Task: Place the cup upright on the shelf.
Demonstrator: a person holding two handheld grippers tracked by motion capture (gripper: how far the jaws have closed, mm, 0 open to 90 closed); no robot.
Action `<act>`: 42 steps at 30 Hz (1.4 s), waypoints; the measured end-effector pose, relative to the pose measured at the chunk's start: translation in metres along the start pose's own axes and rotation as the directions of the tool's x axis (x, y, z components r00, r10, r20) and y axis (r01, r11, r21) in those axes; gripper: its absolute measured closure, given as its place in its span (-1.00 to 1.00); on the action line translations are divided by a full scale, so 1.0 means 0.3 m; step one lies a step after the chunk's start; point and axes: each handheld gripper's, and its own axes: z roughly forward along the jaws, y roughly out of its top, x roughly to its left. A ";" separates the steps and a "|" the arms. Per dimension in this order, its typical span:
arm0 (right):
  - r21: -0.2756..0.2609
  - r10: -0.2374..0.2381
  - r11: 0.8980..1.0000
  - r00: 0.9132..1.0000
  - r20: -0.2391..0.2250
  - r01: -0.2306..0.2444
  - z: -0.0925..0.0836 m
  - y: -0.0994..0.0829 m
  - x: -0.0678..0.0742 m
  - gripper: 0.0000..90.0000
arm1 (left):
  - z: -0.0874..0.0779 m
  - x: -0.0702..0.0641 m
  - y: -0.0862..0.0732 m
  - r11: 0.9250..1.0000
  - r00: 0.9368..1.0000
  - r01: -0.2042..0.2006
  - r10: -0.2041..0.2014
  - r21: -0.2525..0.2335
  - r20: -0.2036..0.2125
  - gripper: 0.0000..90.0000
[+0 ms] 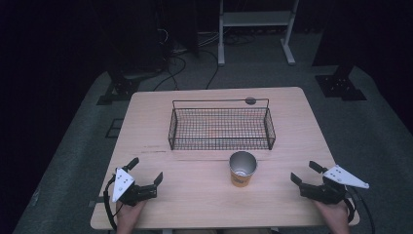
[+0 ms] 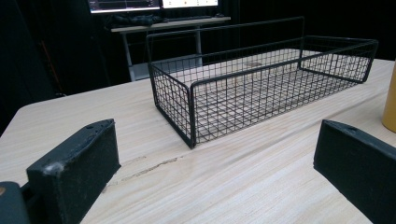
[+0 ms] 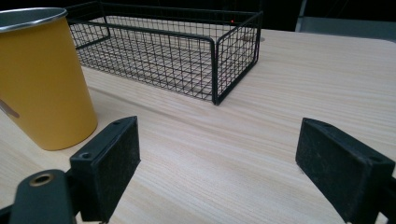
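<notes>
Yellow cup between two idle grippers — nearer the right one

The yellow metal cup (image 1: 242,168) stands upright on the bench (image 1: 195,195), just in front of the wire basket (image 1: 221,127). The right gripper (image 1: 306,174) lies closer — cup ahead and to its left — jaws wide apart, empty; the left gripper (image 1: 145,170) is likewise open, holding nothing.

Left gripper (image 2: 215,163) is sitting wide open, facing the empty black wire-mesh basket (image 2: 261,88) on the pale wooden table (image 2: 233,186).
</notes>
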 end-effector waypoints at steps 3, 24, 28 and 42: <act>0.001 -0.006 1.000 1.000 -0.010 0.006 0.002 0.000 0.005 -0.71 | 0.000 0.000 0.000 1.000 1.000 0.000 0.000 0.000 0.002 -1.00; 0.001 -0.084 0.996 0.993 -0.087 0.084 0.037 0.028 0.106 -0.71 | -0.003 0.000 -0.001 1.000 1.000 0.001 -0.001 -0.008 0.010 -1.00; 0.000 -0.085 0.996 0.992 -0.092 0.086 0.038 0.030 0.113 -0.71 | -0.003 0.000 -0.001 1.000 1.000 0.001 -0.001 -0.008 0.010 -1.00; -0.001 -0.102 0.995 0.987 -0.126 0.103 0.052 0.034 0.146 -0.71 | -0.003 0.000 -0.001 1.000 1.000 0.001 -0.001 -0.008 0.009 -1.00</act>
